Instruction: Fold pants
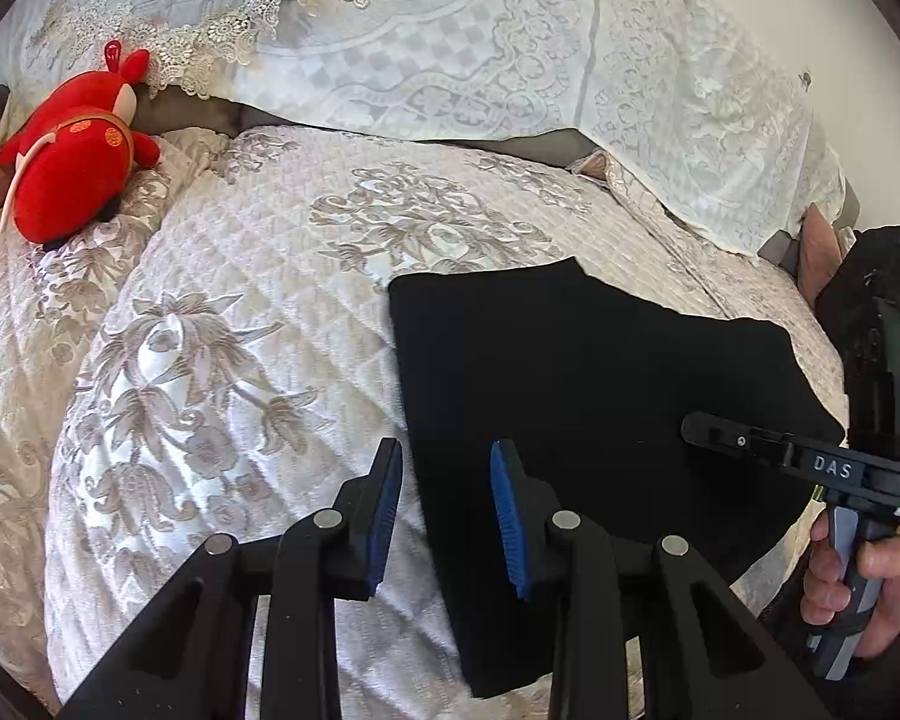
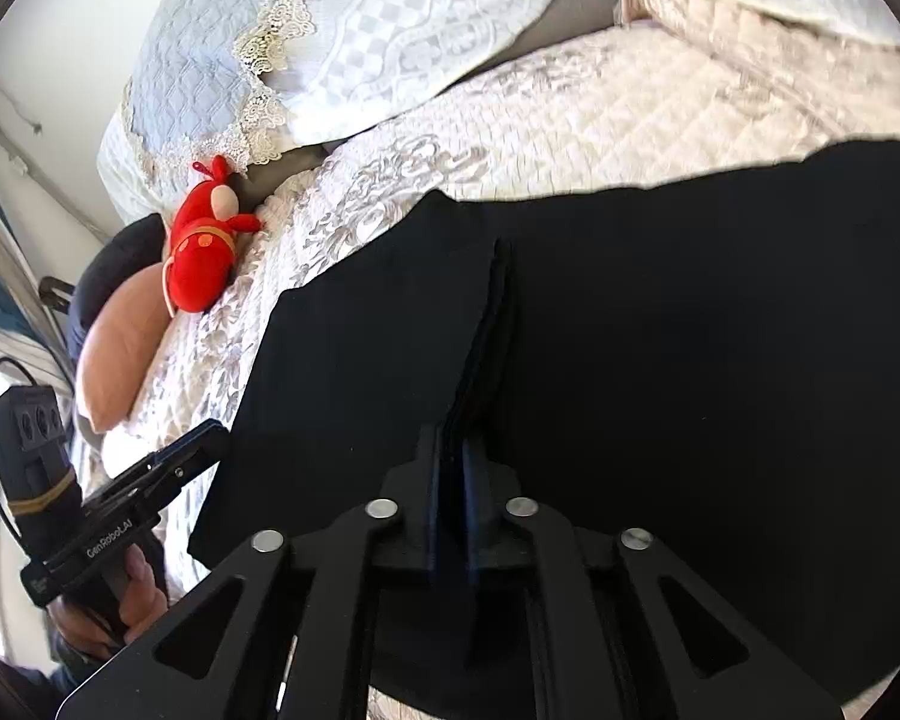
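Note:
The black pants lie folded on the quilted bedspread, right of centre in the left wrist view. My left gripper is open and empty, its blue pads straddling the pants' left edge just above the bed. In the right wrist view the pants fill the middle and right. My right gripper is shut on a raised fold of the pants. The right gripper also shows at the right edge of the left wrist view; the left gripper shows at the lower left of the right wrist view.
A red plush toy lies at the far left of the bed, also in the right wrist view. White lace pillows run along the head of the bed. A peach cushion sits at the bed's left side.

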